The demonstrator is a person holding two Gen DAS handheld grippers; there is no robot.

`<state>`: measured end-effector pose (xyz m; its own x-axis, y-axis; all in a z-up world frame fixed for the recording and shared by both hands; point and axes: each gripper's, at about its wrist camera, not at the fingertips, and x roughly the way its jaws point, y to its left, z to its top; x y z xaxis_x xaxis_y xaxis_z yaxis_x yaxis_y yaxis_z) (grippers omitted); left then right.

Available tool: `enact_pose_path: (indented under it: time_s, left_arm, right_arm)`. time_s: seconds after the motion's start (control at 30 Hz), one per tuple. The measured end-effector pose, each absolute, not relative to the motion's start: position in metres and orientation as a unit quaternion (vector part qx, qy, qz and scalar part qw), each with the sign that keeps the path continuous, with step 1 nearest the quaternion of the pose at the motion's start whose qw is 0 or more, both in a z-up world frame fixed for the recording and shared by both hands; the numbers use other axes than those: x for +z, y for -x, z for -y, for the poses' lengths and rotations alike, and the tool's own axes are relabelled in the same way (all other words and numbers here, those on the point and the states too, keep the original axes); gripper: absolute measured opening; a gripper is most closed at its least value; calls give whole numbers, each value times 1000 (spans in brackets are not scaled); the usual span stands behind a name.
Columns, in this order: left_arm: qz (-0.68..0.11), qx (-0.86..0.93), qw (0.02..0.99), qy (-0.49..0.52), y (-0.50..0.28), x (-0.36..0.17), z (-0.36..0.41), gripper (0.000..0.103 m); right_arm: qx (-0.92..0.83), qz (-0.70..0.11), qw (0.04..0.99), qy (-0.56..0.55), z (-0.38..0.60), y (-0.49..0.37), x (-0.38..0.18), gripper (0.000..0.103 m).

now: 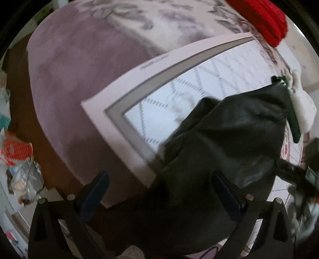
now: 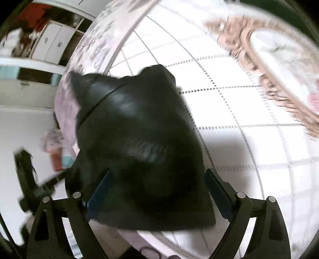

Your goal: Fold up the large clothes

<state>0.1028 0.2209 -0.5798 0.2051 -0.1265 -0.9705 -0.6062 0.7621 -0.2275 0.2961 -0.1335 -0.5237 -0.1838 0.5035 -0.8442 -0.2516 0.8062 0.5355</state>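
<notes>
Two grippers work over one dark garment [image 1: 225, 143], which lies bunched on the white quilted bedspread [image 1: 229, 65], near its corner where the pink border runs. Left of the garment, past the bed's edge, a clutter of bags [image 1: 20, 159] sits on the floor. The left gripper [image 1: 161, 191] hangs over the garment's near end with its fingers spread wide, gripping nothing. Beyond the garment a red knit item [image 1: 265, 18] rests on the bed. The right gripper [image 2: 158, 185] straddles the same garment [image 2: 137, 139], fingers apart, cloth between them but not pinched. The fabric looks smooth, faintly shiny and limp, probably slippery and of moderate weight. A seam or hem edge [image 2: 103, 99] would likely give the surest hold, one gripper at each corner.
</notes>
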Motion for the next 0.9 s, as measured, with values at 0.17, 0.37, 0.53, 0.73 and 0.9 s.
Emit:
enact_pose_path:
  time_s: [0.17,0.37,0.53,0.73,0.9]
  left_arm:
    - [-619,192,704,289,-105,-593,-220,103]
    - [-585,205,736,270,-134,-559,-201,103]
    - [-568,186,776,201,-161,-524,-159,103]
    - [-584,131,777,194,-188,-542,-92,103]
    - [-598,149,772,157,-200,-560,-59,103]
  right_arm:
    - [387,-743,525,-150,120,-312,-597,103]
    - [313,-713,593,-208,154,-290,-564,69]
    - [167,-680,617,-358,252,-231,-544,65]
    - [74,-756,569,-316,334,-174,-535,87]
    - [72,-678,678,-276,373,-192,-446,85]
